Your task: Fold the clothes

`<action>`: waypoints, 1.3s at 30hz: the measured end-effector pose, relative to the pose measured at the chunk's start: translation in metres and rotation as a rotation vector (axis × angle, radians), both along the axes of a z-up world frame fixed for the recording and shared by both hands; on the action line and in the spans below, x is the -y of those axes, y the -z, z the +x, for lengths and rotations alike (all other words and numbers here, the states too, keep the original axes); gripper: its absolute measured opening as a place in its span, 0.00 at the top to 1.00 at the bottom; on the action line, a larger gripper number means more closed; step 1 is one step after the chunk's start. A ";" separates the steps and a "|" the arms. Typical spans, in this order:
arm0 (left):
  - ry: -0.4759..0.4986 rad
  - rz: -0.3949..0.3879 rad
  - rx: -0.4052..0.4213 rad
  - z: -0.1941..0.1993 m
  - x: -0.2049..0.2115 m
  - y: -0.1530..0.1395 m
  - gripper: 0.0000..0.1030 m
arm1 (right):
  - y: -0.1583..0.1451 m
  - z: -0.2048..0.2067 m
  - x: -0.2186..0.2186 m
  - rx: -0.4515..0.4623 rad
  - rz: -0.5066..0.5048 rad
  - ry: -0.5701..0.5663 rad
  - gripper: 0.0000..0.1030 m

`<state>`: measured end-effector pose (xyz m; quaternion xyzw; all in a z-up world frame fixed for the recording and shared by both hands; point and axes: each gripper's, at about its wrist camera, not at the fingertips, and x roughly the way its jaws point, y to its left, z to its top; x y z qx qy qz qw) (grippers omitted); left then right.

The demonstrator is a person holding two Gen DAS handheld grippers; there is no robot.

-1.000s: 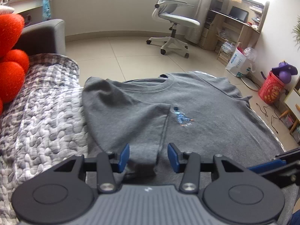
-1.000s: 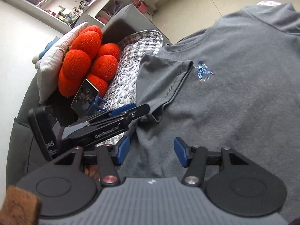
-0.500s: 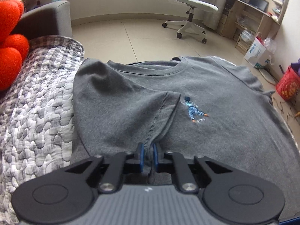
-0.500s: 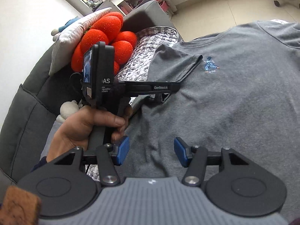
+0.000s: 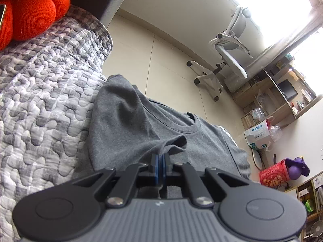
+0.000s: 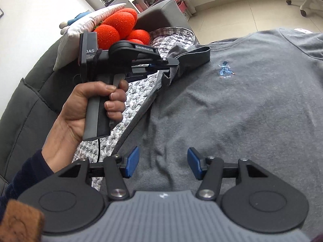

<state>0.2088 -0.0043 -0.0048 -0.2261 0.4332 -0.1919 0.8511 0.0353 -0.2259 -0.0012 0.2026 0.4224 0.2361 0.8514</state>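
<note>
My left tool (image 5: 160, 162) pinches the soft grey knit T-shirt's (image 6: 232, 109) bunched sleeve (image 6: 187, 60) tight; my right tool (image 6: 163, 164) hangs half-open, empty, collar pointing away toward the floor.

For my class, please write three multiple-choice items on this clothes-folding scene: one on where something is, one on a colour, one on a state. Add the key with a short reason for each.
1. Where does the quilted blanket lie relative to the T-shirt in the right wrist view?
A. To its left
B. On top of it
C. To its right

2. What colour is the small figure on the T-shirt's chest?
A. Red
B. Blue
C. Yellow

3. What is the state of the left hand-held gripper?
A. Wide open over the floor
B. Lying unused on the sofa
C. Shut on the sleeve

Key:
1 A, the blanket's patterned surface shows left of the shirt's edge.
2 B, the stitched figure is blue on grey cloth.
3 C, its pads are together with the sleeve's fabric bunched between them, while the right hand-held gripper stands open.
</note>
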 end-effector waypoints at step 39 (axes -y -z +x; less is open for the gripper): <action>0.078 0.093 0.029 0.029 0.060 0.000 0.96 | 0.031 -0.136 -0.081 -0.199 0.049 -0.316 0.44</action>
